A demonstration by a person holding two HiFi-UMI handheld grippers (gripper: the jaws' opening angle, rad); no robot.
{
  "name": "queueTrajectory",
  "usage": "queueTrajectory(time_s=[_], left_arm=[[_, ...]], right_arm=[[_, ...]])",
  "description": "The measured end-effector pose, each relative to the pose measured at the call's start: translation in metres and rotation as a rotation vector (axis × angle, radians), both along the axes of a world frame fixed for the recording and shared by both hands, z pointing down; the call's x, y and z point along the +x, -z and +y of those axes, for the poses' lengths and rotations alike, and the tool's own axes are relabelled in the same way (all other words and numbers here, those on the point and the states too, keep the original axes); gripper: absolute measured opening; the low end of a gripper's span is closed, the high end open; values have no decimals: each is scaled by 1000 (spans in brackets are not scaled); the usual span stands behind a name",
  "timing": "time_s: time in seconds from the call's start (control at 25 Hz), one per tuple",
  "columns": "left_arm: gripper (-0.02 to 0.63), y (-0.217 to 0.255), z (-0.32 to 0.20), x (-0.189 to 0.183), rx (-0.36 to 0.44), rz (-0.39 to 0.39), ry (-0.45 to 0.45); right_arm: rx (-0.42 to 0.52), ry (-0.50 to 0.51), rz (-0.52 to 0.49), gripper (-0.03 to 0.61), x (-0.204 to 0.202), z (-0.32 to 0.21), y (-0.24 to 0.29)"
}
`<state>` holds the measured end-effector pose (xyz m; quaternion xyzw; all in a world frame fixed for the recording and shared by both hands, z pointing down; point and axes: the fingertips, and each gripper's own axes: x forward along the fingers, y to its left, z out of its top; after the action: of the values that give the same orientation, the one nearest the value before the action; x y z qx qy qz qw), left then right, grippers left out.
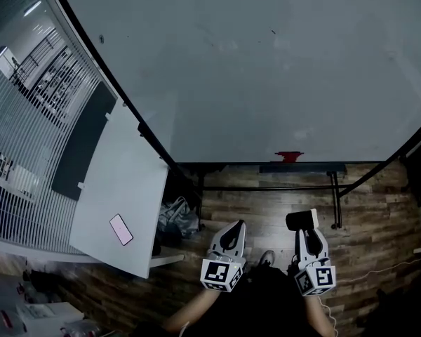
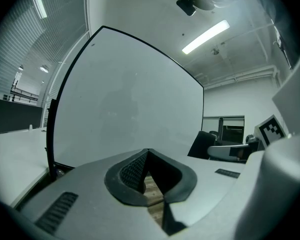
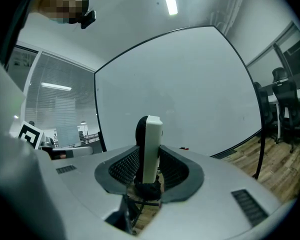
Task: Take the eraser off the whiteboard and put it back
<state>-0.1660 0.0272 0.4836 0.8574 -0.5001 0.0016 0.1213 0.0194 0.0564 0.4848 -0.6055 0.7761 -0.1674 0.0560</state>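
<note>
Whiteboard fills the upper part of the head view, and a dark tray runs under its lower edge with a small red object on it. Below, over the wooden floor, both grippers are held side by side, well apart from the board. The left gripper has its jaws together. The right gripper carries the eraser at its tip, so the eraser is off the board and away from the tray. To the left stands a white table with a pink phone lying on it.

In the left gripper view, the left gripper points at the whiteboard; its pad tips meet and nothing sits between them. Only floor shows through the gap behind the tips.

In the right gripper view, the right gripper is clamped on the eraser, which stands upright between the pads, its white body to the right and its black side to the left. The whiteboard lies ahead, the red object at its lower edge, and dark office chairs stand off to the right.
</note>
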Motion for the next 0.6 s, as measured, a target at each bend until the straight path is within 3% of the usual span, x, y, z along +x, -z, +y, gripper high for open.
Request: queueTrajectory(time_s=[0.12, 0.28, 0.6], left_arm=[[-2, -4, 5, -4, -4, 9, -8], [-2, -8, 9, -2, -7, 16, -28], [-2, -15, 1, 8, -15, 5, -47]], right_arm=[[-18, -30, -48, 129, 2, 2, -2], [-47, -71, -16, 129, 11, 9, -7], [-60, -126, -45, 129, 34, 4, -16]])
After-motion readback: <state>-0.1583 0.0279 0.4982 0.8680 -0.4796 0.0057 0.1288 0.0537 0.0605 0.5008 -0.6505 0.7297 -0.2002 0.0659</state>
